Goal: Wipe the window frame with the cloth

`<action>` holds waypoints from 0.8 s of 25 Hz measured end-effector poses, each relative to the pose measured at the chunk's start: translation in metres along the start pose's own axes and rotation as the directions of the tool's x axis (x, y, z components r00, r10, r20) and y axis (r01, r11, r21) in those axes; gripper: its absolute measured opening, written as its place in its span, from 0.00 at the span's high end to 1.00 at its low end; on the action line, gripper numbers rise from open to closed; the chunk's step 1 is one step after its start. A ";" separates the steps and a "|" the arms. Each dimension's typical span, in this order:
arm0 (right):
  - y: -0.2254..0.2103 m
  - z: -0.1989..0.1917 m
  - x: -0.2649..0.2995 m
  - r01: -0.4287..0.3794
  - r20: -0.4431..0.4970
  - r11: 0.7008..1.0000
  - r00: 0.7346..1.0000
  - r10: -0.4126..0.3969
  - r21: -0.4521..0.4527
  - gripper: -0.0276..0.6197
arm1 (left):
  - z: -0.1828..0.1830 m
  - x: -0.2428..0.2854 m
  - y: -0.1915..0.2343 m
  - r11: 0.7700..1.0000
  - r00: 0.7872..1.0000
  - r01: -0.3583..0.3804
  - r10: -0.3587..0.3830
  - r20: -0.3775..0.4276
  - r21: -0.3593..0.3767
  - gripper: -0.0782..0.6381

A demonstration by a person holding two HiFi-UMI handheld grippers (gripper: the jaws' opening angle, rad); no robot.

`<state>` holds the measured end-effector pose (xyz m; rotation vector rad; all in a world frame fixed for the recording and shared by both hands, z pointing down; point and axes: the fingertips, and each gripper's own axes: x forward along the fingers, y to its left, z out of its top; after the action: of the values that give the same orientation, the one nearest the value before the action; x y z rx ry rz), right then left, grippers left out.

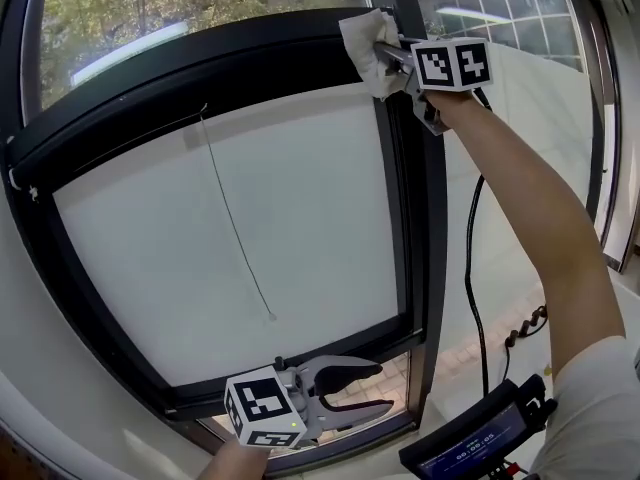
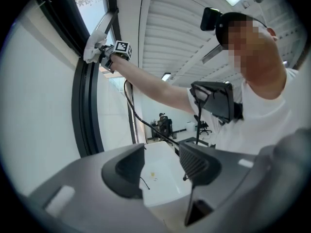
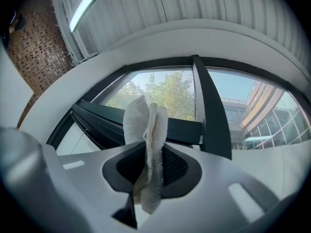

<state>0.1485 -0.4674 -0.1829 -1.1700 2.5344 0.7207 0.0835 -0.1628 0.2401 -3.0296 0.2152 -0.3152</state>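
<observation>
At the upper corner of the window frame (image 1: 78, 268), where the dark crossbar (image 1: 200, 78) meets the upright post (image 1: 425, 268), the white cloth (image 1: 362, 40) sits bunched against the black metal. My right gripper (image 1: 392, 60) is clamped on it. In the right gripper view the cloth stands folded between the two dark pads (image 3: 177, 166), one end sticking up past them and a ragged edge hanging below. My right arm (image 1: 530, 218) reaches up to that corner, bare as far as the white sleeve. A black cable (image 1: 470, 268) hangs down just beside the post. Left of the post a white blind (image 1: 300, 218) fills the pane, and a thin cord (image 1: 235, 223) runs down across it. Above the crossbar, trees (image 1: 150, 8) show through the glass. Low down, near the bottom rail (image 1: 200, 401), my left gripper (image 1: 350, 390) hovers with its jaws spread and nothing between them. At the lower right sits a dark device (image 1: 470, 443) with a lit screen.
</observation>
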 end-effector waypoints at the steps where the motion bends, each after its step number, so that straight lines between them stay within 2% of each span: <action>1: -0.009 -0.001 -0.004 0.009 -0.003 1.000 1.000 -0.009 -0.003 0.84 | 0.001 0.004 0.002 1.000 1.000 -0.002 0.002 0.000 0.000 0.55; 9: -0.066 -0.013 -0.027 0.078 -0.036 0.997 0.996 -0.079 -0.024 0.84 | 0.008 0.035 0.009 1.000 1.000 -0.011 0.011 -0.013 -0.001 0.55; 16: -0.070 -0.007 -0.038 0.042 -0.038 0.998 0.998 -0.044 -0.046 0.84 | 0.010 0.052 0.011 1.000 1.000 -0.008 0.008 -0.007 0.002 0.55; 18: -0.066 0.004 -0.044 0.051 -0.034 0.991 0.998 -0.056 -0.127 0.84 | 0.010 0.051 0.011 1.000 1.000 -0.008 0.008 -0.011 0.002 0.55; 19: -0.063 0.011 -0.048 0.067 -0.037 0.970 0.996 -0.077 -0.235 0.84 | 0.009 0.050 0.011 1.000 1.000 -0.007 0.007 -0.011 0.003 0.55; 20: -0.059 0.017 -0.052 0.081 -0.042 0.916 0.994 -0.106 -0.394 0.84 | 0.007 0.050 0.012 1.000 1.000 -0.006 0.006 -0.009 0.004 0.55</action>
<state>0.2276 -0.4579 -0.1950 -1.4446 2.4289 1.2268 0.1316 -0.1812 0.2417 -3.0233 0.2244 -0.3288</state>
